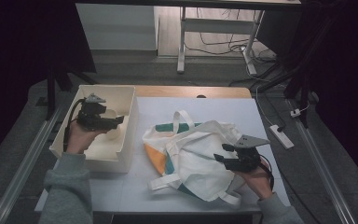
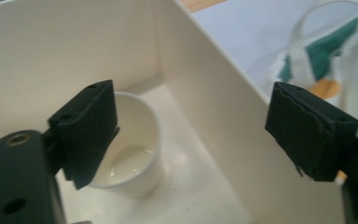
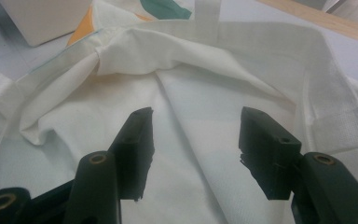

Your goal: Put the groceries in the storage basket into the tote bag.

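Note:
A white open-topped box (image 1: 121,156) stands at the table's left, with a small white cup (image 2: 135,149) upright on its floor. My left gripper (image 1: 116,120) hangs inside the box just above the cup (image 1: 113,134). In the left gripper view its jaws (image 2: 191,107) stand wide apart, and the cup sits low behind the left one, untouched. A crumpled white tote bag (image 1: 196,149) with green and orange patches lies mid-table. My right gripper (image 1: 219,156) hovers over the bag's right side, open, with flat cloth (image 3: 191,56) beneath its jaws (image 3: 193,126).
The bag's handles (image 1: 182,116) loop toward the back and the front edge. A strip of bare wood (image 1: 191,91) runs along the table's far edge. A white power strip (image 1: 282,136) lies on the floor to the right. The box corner (image 3: 32,18) shows beyond the bag.

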### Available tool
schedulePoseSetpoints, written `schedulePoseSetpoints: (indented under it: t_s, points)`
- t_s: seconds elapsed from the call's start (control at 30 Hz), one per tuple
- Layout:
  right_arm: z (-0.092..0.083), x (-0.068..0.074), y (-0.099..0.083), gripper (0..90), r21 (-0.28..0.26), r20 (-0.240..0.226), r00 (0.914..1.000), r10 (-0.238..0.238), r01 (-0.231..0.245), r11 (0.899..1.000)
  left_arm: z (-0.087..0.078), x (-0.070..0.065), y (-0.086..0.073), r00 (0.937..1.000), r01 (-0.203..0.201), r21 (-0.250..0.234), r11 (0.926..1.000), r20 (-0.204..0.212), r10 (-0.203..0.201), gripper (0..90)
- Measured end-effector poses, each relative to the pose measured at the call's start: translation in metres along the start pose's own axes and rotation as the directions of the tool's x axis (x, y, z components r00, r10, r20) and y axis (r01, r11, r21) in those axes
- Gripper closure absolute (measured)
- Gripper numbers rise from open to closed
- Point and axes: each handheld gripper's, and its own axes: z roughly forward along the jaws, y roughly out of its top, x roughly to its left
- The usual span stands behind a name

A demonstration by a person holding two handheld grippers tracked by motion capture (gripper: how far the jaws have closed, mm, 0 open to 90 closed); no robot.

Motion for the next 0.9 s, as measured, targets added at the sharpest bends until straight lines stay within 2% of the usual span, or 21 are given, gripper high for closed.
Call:
schedulePoseSetpoints:
  t_s: [0.17, 0.43, 0.63, 0.9]
  points:
    - [0.001, 0.0, 0.0, 45.3, 0.008, 0.001, 1.0, -0.002, 0.002, 1.0, 0.009, 0.013, -0.007, 0.999, 0.033, 0.021, 0.9992, -0.031, -0.033, 13.3]
    - [0.003, 0.0, -0.001, 45.2, 0.01, 0.0, 1.0, -0.005, 0.005, 1.0, 0.026, 0.025, -0.013, 0.9953, 0.048, 0.05, 0.9976, -0.087, -0.043, 4.8]
    - [0.005, 0.002, -0.001, 44.8, 0.014, 0.0, 1.0, -0.007, 0.007, 1.0, 0.038, 0.037, -0.02, 0.9957, 0.07, 0.073, 0.9949, -0.066, -0.065, 3.1]
    - [0.005, 0.002, -0.001, 44.5, 0.014, 0.0, 1.0, -0.008, 0.008, 1.0, 0.058, 0.042, -0.023, 0.9964, 0.073, 0.107, 0.9916, -0.05, -0.068, 2.5]
